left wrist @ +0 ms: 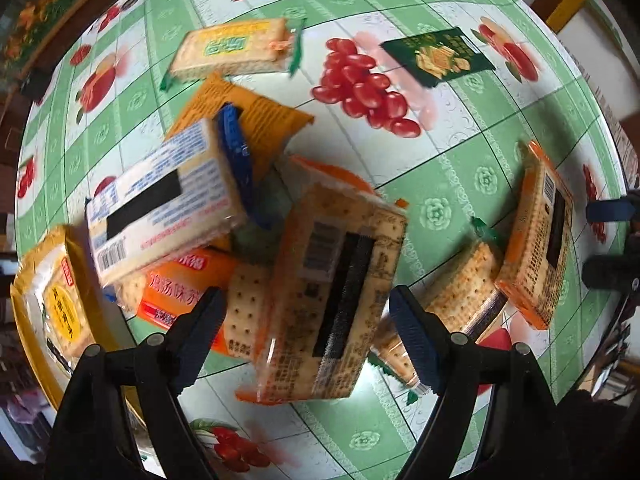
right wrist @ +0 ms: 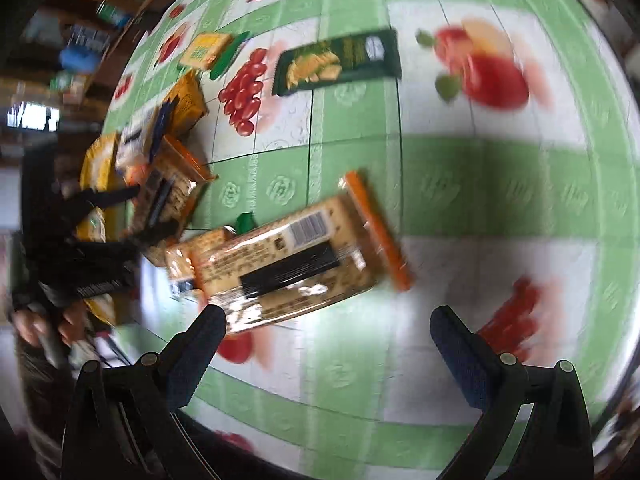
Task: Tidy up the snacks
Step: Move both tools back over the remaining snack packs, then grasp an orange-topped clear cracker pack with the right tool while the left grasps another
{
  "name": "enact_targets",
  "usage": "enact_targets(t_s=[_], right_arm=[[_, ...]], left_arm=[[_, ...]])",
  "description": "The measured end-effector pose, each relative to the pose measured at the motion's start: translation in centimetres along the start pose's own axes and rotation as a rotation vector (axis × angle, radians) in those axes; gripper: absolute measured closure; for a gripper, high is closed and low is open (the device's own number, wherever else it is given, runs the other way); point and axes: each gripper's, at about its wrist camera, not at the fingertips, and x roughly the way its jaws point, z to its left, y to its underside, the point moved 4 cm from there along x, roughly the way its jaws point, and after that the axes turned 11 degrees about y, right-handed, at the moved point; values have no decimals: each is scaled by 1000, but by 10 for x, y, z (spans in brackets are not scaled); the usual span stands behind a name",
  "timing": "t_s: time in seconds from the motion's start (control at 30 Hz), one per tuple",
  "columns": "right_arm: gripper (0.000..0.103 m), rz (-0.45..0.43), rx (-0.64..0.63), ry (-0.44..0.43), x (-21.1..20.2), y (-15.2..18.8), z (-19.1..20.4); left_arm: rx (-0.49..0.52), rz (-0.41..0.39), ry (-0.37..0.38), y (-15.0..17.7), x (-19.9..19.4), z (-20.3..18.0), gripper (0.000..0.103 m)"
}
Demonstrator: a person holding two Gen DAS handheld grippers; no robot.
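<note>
Several cracker packs lie heaped on a green-and-white fruit-print tablecloth (left wrist: 460,168). My left gripper (left wrist: 304,312) points straight down over the heap, open. An orange-edged pack (left wrist: 332,292) lies barcode side up in the gap between its jaws, and the left pad stands clear of it. A white-and-blue pack (left wrist: 160,208) and a yellow-orange pack (left wrist: 256,120) lean on the heap. My right gripper (right wrist: 328,320) is open over bare cloth with nothing between its jaws. A second orange-edged pack (right wrist: 288,256) lies just beyond its left fingertip, resting on a green-ended pack (left wrist: 468,284).
A yellow pack with green ends (left wrist: 236,48) and a dark green pack (left wrist: 440,58) lie apart at the far side. Another yellow pack (left wrist: 52,296) sits at the left rim. The round table's edge (left wrist: 616,168) curves close on the right. A hand (right wrist: 40,324) holds the left gripper.
</note>
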Motion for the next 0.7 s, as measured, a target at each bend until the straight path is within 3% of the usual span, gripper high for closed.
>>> enact_targets(t_s=[0.13,0.3,0.47,0.57,0.7], right_arm=[[0,3,208,-96,1,2,-5],[0,31,310,-129,13,-12,20],[0,-9,187,118,28,-20,40],[0,-29,134,232,24,-17,23],[0,-49,53,427,22,-14,-6]], left_arm=[[49,-7,-4,5,1,-14,20],[61,-4,10,15,-1,-26,20],[7,-5,131,30,-8,-28,20],[-10,4,190,38,-11,-32,20],[-37,8,210,37,-11,-32,20]])
